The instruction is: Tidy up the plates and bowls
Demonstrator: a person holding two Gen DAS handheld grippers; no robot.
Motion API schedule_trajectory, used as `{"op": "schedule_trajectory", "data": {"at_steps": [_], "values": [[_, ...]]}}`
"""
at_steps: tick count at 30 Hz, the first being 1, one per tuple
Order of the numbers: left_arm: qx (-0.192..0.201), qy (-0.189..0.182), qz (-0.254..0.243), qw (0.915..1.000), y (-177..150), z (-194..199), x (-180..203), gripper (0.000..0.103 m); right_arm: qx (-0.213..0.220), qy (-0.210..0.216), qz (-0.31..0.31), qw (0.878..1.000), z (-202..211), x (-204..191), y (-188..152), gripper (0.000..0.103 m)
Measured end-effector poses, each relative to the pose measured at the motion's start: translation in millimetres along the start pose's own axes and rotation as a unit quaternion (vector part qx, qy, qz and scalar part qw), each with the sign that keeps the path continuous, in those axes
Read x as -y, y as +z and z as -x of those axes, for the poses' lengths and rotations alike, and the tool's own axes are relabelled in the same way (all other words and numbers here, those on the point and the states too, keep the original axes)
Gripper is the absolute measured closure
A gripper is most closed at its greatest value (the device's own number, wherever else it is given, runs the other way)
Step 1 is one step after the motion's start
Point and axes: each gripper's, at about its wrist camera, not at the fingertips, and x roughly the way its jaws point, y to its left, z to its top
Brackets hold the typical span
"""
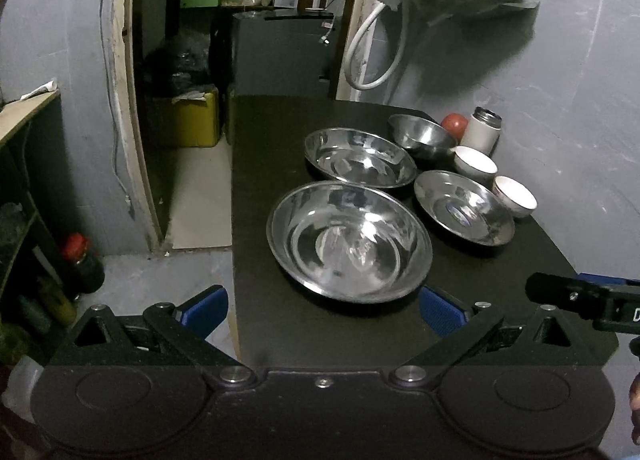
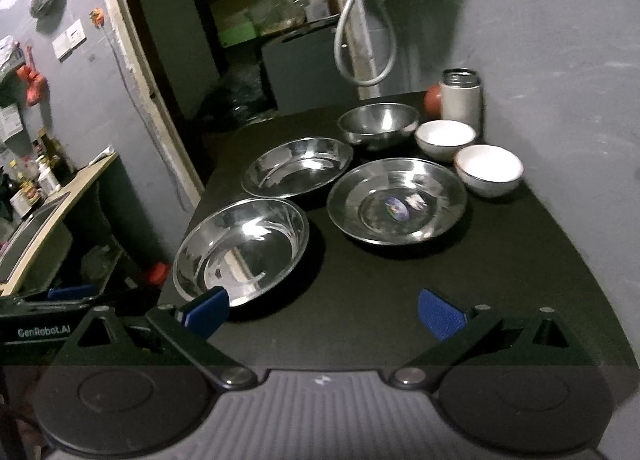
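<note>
On a black table (image 1: 280, 140) (image 2: 500, 268) lie three shallow steel plates: a near one (image 1: 348, 240) (image 2: 240, 248), a far one (image 1: 360, 158) (image 2: 298, 166), and a right one with a sticker (image 1: 464, 208) (image 2: 396, 200). Behind them stand a deep steel bowl (image 1: 422, 136) (image 2: 378, 124) and two white bowls (image 1: 476, 164) (image 1: 514, 196) (image 2: 444, 138) (image 2: 488, 168). My left gripper (image 1: 324, 310) is open, just short of the near plate. My right gripper (image 2: 322, 314) is open over bare table, its left fingertip at the near plate's rim.
A white flask (image 1: 482, 132) (image 2: 460, 98) and a red round object (image 1: 454, 124) (image 2: 433, 98) stand at the table's far right by the grey wall. A doorway with a dark fridge (image 1: 280, 52) lies beyond. Shelves with bottles (image 1: 80, 264) sit left of the table.
</note>
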Motion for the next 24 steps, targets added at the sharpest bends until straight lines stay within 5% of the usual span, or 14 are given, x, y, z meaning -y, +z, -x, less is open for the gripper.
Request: {"op": "schedule_trajectory", "data": {"at_steps": [7,24], "values": [[-0.027,0.047,0.009,0.9985,27.1,-37.2,1.4,0.002,-0.008,0.037,0.029,0.999,-38.7,10.8,25.0,0.0],[-0.063,0.094,0.077,0.9906,131.0,-151.2,5.6,0.001,-0.015,0.064,0.022,0.998,-131.9,47.8,96.8,0.0]]}}
